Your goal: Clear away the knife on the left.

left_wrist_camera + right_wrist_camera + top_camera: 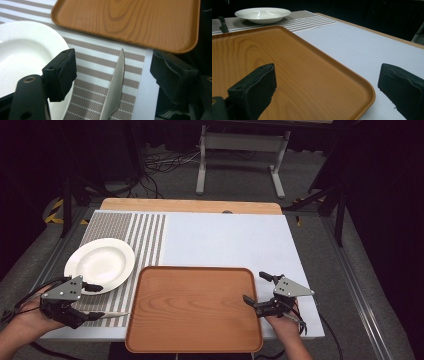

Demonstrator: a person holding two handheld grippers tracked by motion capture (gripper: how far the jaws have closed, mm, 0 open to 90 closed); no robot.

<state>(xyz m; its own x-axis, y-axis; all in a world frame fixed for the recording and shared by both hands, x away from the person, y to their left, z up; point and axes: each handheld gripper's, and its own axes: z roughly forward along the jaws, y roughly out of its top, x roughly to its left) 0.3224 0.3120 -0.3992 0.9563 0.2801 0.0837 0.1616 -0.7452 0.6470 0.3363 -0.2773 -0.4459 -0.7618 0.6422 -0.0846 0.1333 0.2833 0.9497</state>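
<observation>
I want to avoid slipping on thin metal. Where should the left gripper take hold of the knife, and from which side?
Probably the handle end, coming from above. The knife lies flat on the striped mat, blade tip toward the tray, between the open fingers of the left gripper. The blade tapers thin; the handle nearest the gripper looks wider. The plate crowds one side.

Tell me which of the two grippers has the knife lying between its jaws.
The left gripper: its open jaws straddle the knife on the striped mat, beside the white plate. The right gripper straddles the wooden tray's edge instead.
</observation>
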